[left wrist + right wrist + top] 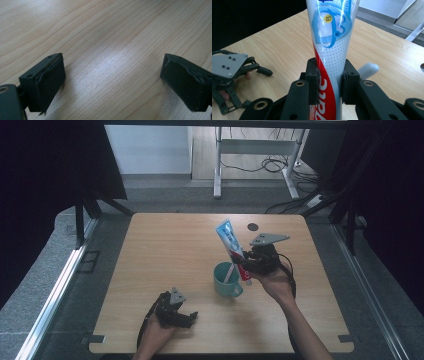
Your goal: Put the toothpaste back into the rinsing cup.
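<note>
the right gripper (248, 265) is clamped on a toothpaste tube (232, 243) just right of the teal mug (226, 279). the tube stands nearly upright, flat end up, leaning toward the table's (150, 250) far-left. the left gripper (186, 317), well left of the mug, gapes wide, empty.

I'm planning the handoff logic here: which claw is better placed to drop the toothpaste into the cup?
Right. The right claw is already shut on the toothpaste tube, holding it tilted beside the teal cup. The left claw rests open and empty on the table, nearer the person.
</note>
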Tool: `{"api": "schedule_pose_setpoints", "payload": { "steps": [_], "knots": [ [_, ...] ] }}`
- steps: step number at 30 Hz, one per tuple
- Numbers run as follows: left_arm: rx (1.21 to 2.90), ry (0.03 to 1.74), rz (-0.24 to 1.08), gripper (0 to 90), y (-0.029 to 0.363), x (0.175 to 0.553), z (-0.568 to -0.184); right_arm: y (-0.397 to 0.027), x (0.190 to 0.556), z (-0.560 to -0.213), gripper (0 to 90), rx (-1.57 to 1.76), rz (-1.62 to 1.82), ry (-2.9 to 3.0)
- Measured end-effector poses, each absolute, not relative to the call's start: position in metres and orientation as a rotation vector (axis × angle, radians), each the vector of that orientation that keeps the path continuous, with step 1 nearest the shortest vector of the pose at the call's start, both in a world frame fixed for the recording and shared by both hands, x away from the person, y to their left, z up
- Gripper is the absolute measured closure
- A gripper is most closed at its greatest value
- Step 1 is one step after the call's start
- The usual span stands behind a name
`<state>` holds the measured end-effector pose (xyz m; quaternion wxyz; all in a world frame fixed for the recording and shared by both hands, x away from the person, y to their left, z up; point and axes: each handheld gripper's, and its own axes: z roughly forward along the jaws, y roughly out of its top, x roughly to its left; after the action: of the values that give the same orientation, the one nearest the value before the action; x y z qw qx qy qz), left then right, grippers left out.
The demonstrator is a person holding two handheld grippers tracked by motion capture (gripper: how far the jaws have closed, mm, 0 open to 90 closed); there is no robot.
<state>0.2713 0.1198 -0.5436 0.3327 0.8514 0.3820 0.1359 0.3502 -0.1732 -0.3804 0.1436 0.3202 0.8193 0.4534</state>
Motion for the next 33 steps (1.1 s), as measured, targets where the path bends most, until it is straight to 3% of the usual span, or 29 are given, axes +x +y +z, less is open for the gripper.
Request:
{"api": "schedule_pose_setpoints", "payload": {
  "steps": [33],
  "knots": [
    [2.224,0.999,0.355,5.8,0.12,0.271,-0.544,-0.126,0.372,-0.399,71.8,0.91,1.322,2.333]
  ]
}}
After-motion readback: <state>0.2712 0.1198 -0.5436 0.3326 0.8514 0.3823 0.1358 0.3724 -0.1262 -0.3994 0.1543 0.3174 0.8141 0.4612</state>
